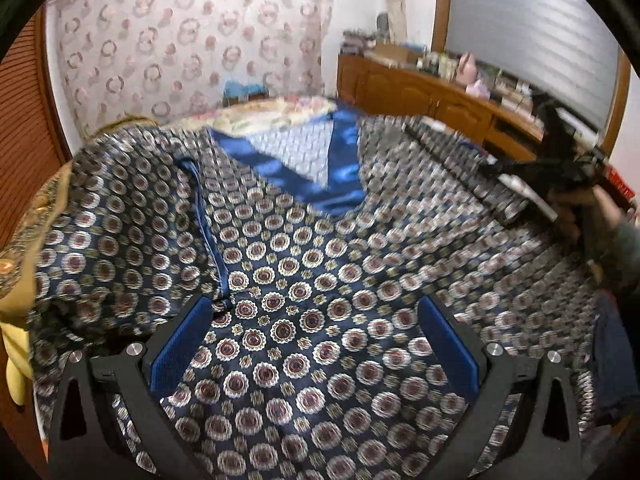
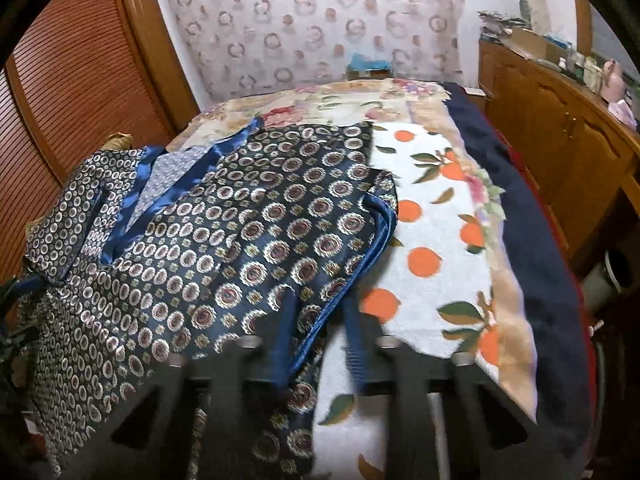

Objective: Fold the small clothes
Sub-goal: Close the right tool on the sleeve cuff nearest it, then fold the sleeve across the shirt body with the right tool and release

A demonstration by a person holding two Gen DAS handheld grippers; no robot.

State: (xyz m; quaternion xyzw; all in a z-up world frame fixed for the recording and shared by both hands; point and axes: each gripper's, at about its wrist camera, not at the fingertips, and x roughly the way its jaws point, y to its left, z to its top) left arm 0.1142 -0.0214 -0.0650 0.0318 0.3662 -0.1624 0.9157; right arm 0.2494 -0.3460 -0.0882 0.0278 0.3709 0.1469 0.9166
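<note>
A navy garment [image 1: 304, 264] with round medallion print and blue satin trim lies spread across the bed. Its neckline [image 1: 320, 164] opens toward the far end. My left gripper [image 1: 316, 308] hovers over the garment's middle, jaws wide open, nothing between the blue pads [image 1: 176, 344]. In the right wrist view the garment [image 2: 240, 232] covers the left half of the bed. My right gripper [image 2: 320, 320] is blurred at the garment's near right edge. Its fingers stand close together with the blue-trimmed hem [image 2: 360, 268] between them. A person's hand [image 1: 576, 208] holds that gripper at the right.
A white blanket [image 2: 432, 240] printed with oranges lies under the garment, with a navy blanket [image 2: 528, 220] along the bed's right edge. A cluttered wooden cabinet [image 1: 420, 92] stands on the right, a slatted wooden door [image 2: 60, 100] on the left. Yellow cloth [image 1: 16, 312] lies at the left.
</note>
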